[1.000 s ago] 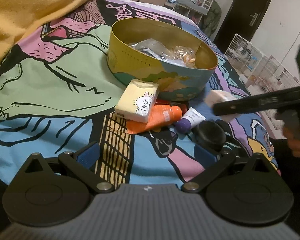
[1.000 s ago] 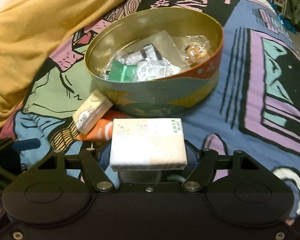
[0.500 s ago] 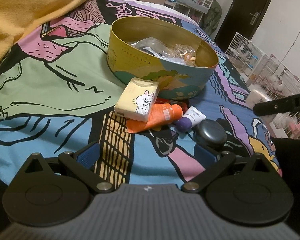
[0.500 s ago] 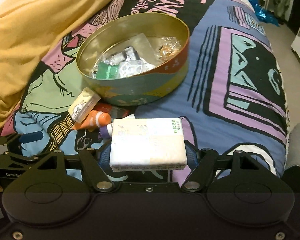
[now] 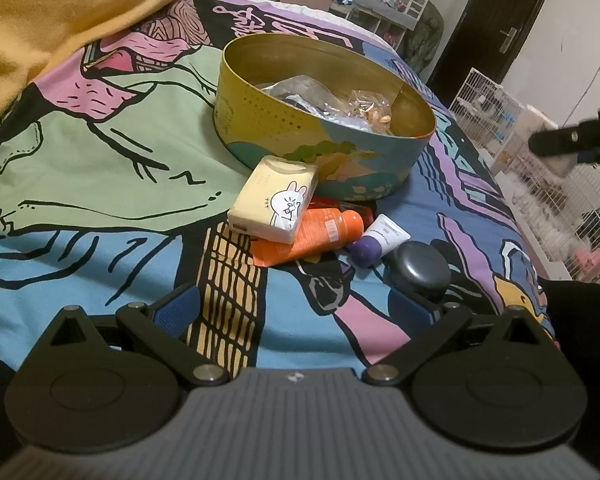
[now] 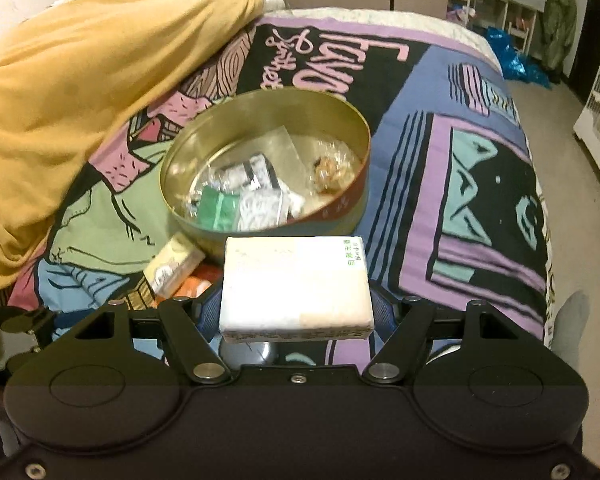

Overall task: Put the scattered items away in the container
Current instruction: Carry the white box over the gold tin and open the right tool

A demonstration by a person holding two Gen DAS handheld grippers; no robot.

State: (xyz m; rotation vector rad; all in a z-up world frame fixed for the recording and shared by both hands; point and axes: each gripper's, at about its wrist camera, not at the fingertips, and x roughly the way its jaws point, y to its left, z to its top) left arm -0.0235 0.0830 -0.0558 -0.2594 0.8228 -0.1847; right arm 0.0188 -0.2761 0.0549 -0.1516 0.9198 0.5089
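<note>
Right gripper (image 6: 296,312), bottom centre of its view, clamps a white pack (image 6: 296,284) by its short ends, long axis lying across the frame. The tin (image 6: 228,216) sits straight ahead, just beyond and below the pack, w/ wrapped bits inside. Left gripper (image 5: 290,304) hangs wide and empty, w/ more items between it and the tin.
</note>
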